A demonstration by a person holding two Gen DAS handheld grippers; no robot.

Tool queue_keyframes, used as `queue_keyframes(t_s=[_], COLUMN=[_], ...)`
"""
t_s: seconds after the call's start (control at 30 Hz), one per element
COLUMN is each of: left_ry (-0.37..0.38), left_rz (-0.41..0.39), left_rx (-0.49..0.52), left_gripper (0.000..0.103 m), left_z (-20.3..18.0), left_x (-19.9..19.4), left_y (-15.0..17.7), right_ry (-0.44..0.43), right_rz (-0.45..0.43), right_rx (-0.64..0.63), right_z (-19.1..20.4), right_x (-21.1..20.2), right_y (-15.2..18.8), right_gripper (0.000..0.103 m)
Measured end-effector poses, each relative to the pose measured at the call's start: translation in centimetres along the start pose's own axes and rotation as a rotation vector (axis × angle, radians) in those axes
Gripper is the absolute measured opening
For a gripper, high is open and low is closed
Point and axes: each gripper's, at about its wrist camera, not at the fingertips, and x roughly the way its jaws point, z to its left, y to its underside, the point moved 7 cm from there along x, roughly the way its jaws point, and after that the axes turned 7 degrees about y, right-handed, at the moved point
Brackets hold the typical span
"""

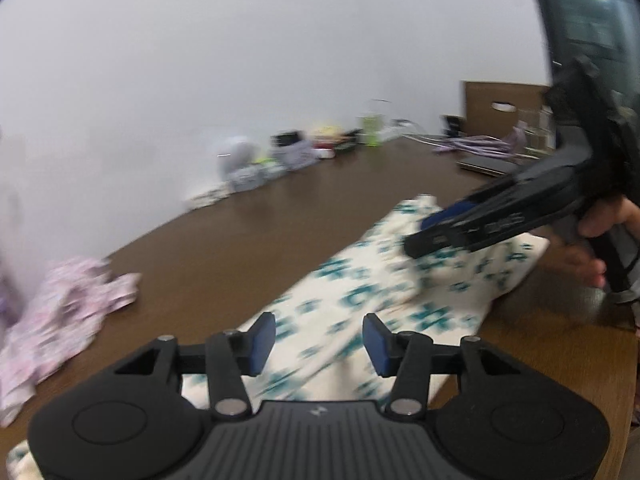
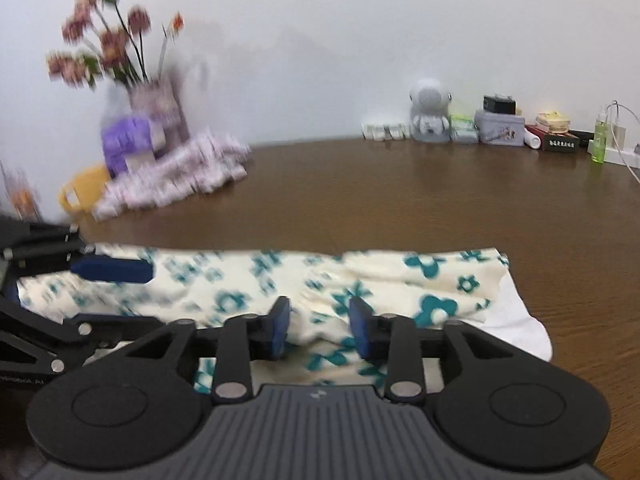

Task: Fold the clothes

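Note:
A cream cloth with teal flower prints (image 1: pixel 360 300) (image 2: pixel 248 292) lies folded into a long strip on the brown table (image 1: pixel 248 232) (image 2: pixel 360 200). My left gripper (image 1: pixel 319 344) hovers open just above one end of it, nothing between its blue pads. My right gripper (image 2: pixel 319 330) is open low over the strip's middle, its pads apart with cloth showing beneath them. In the left wrist view the right gripper (image 1: pixel 432 232) reaches in from the right over the far end, held by a hand (image 1: pixel 600 224). The left gripper's blue finger (image 2: pixel 112 270) shows at the left of the right wrist view.
A crumpled pink-patterned garment (image 1: pixel 60 312) (image 2: pixel 176 176) lies at the table's far side beside a vase of flowers (image 2: pixel 148 96) and a yellow cup (image 2: pixel 80 192). Small boxes, a white figurine (image 2: pixel 430 114), a green bottle (image 2: pixel 600 136) and a laptop (image 1: pixel 488 166) line the wall edge.

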Motion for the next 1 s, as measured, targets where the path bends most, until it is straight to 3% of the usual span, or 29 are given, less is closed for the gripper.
queue_keyframes(t_s=[0.3,0.4,0.63,0.7,0.83,1.0], left_ry=[-0.290,-0.332,-0.283,-0.250,-0.156,-0.021], left_rz=[0.068,0.097,0.147,0.160,0.187,0.252], left_rx=[-0.167,-0.226,-0.303,-0.287,-0.225,-0.049], left_gripper=[0.047,0.047,0.045,0.039,0.031,0.032], left_z=[11.2,15.1,21.2,22.1,23.2,22.7], left_x=[-7.7,-9.7,-10.3,-9.7,-7.9,-5.1], left_y=[5.7,7.7,10.2,10.2,9.5,8.6], right_ry=[-0.090,-0.129,-0.210,-0.233,-0.246,-0.219], right_rz=[0.035,0.053,0.082,0.089,0.109,0.133], right_rx=[-0.064,-0.076,-0.143,-0.162,-0.174,-0.115], right_z=[5.6,8.1,15.6,17.8,20.8,21.3], right_x=[1.1,2.1,4.3,5.0,6.2,7.5], right_y=[-0.8,-1.1,-2.5,-2.9,-3.1,-2.9], right_gripper=[0.045,0.045,0.045,0.045,0.044,0.042])
